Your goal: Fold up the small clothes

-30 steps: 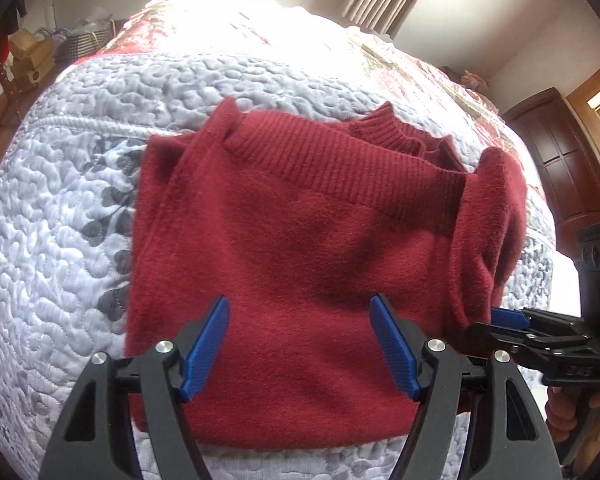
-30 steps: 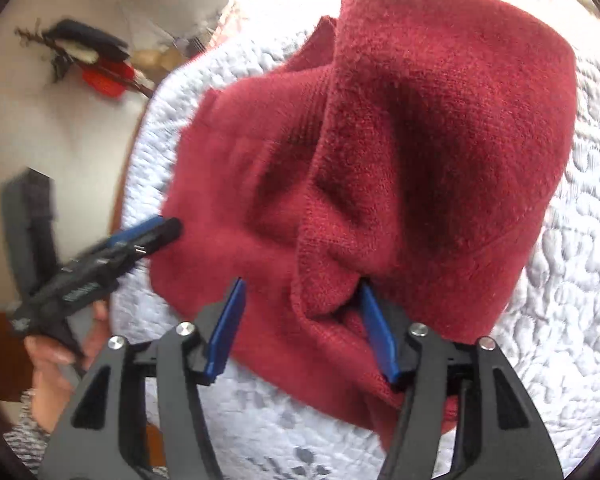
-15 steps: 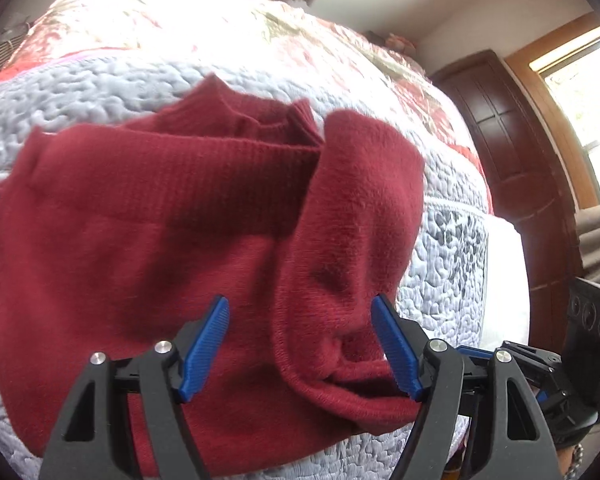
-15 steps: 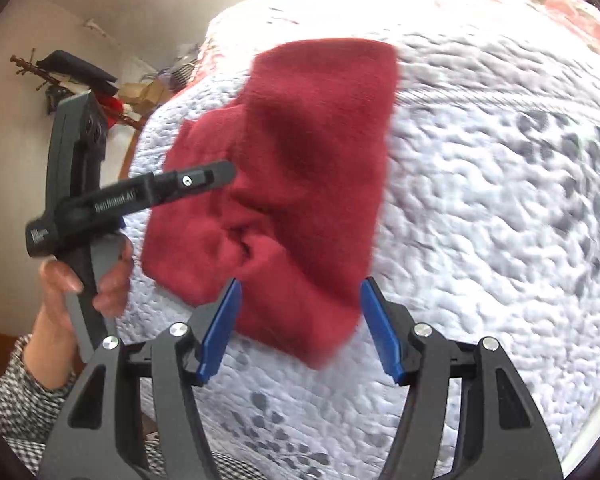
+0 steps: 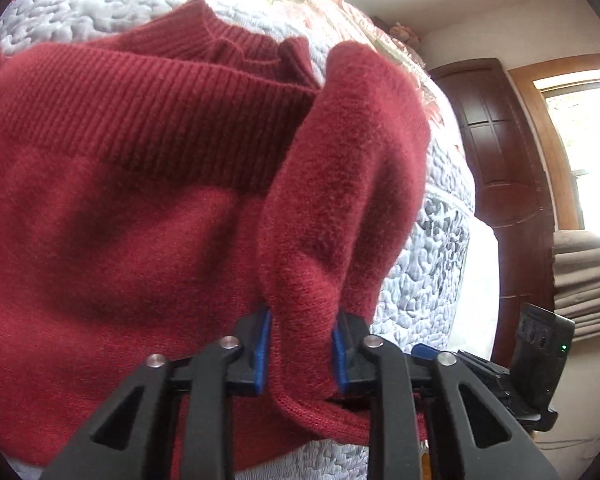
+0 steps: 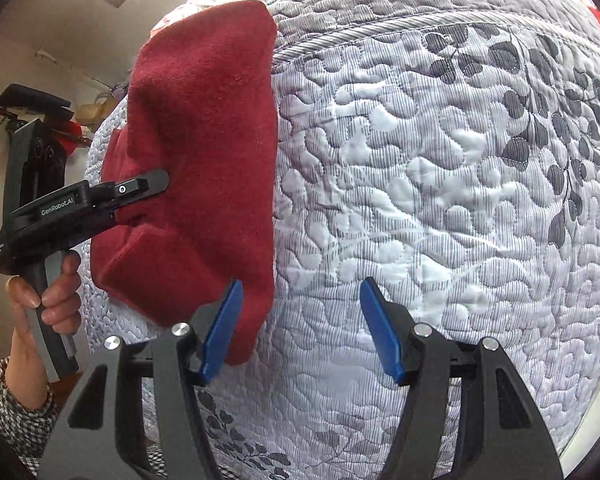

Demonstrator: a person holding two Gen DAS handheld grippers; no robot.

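A dark red knit sweater [image 5: 140,200] lies folded on the grey-white quilt [image 5: 432,264], with its ribbed hem and collar toward the far side. My left gripper [image 5: 300,354] is shut on a thick fold at the sweater's right side, and cloth fills the gap between the blue pads. In the right wrist view the sweater [image 6: 204,140] lies at the left, and the left gripper [image 6: 140,188], held by a hand [image 6: 44,296], bites into its near edge. My right gripper [image 6: 302,330] stands open over bare quilt [image 6: 440,180], its left pad beside the sweater's corner.
A red floral bedspread [image 5: 380,32] covers the bed beyond the quilt. A dark wooden door [image 5: 500,140] and a bright window [image 5: 580,120] stand at the right. Clutter sits against the wall [image 6: 32,100] past the bed's left side.
The left gripper has shifted right and shut on the sweater's folded right side. The right gripper has let go of the sweater and drawn away to the right over the quilt.
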